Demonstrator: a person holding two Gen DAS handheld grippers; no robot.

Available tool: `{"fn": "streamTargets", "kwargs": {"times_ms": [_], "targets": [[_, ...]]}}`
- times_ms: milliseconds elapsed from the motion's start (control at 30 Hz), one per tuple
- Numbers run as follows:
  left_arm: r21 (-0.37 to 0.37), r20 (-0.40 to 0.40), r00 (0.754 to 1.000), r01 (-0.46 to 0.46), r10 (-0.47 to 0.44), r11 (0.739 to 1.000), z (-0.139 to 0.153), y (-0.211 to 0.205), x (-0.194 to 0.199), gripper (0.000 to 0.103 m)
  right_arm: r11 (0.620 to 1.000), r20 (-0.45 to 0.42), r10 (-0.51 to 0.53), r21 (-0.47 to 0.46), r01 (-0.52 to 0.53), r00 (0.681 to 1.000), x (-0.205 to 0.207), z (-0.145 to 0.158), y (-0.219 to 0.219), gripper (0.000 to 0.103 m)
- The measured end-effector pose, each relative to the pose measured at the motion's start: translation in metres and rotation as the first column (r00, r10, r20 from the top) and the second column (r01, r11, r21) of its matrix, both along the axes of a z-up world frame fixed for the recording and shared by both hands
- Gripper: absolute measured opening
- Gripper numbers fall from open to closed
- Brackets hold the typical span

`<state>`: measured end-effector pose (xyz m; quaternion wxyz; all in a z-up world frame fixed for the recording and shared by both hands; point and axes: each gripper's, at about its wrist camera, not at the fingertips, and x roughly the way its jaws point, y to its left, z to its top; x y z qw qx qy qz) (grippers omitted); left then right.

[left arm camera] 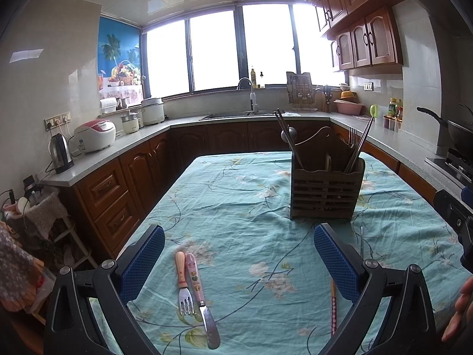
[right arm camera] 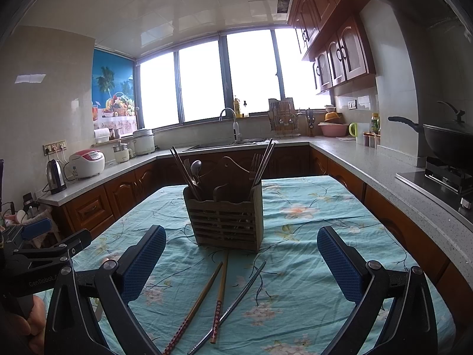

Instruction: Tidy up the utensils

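Note:
A slatted wooden utensil holder (left arm camera: 325, 189) (right arm camera: 226, 220) stands on the table with chopsticks, forks and a spoon sticking out. In the left wrist view a small fork (left arm camera: 184, 287) with an orange handle and a pink-handled knife (left arm camera: 201, 298) lie side by side between the fingers of my open left gripper (left arm camera: 239, 263). In the right wrist view two wooden chopsticks (right arm camera: 218, 298) and a metal chopstick (right arm camera: 236, 298) lie on the cloth between the fingers of my open right gripper (right arm camera: 241, 263). Nothing is held.
The table wears a turquoise floral cloth (left arm camera: 236, 195). Counters (left arm camera: 118, 145) with cabinets surround it, holding a kettle (left arm camera: 60, 153), rice cookers and a sink. A wok (right arm camera: 446, 139) sits on the stove at right. A hand (left arm camera: 461, 310) shows at the right edge.

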<state>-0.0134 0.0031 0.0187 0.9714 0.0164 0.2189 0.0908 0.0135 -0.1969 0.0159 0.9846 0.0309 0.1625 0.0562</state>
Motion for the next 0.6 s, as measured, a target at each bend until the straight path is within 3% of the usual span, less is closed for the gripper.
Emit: {"fn": "streamTargets", "kwargs": {"times_ms": [600], "targets": [[-0.007, 0.001, 1.000, 0.005, -0.005, 1.000, -0.0006, -0.0014, 0.0038, 0.102, 1.000, -0.001, -0.002, 0.002, 0.002, 1.000, 0.0003, 0.0003, 0.0004, 0.103]]}}
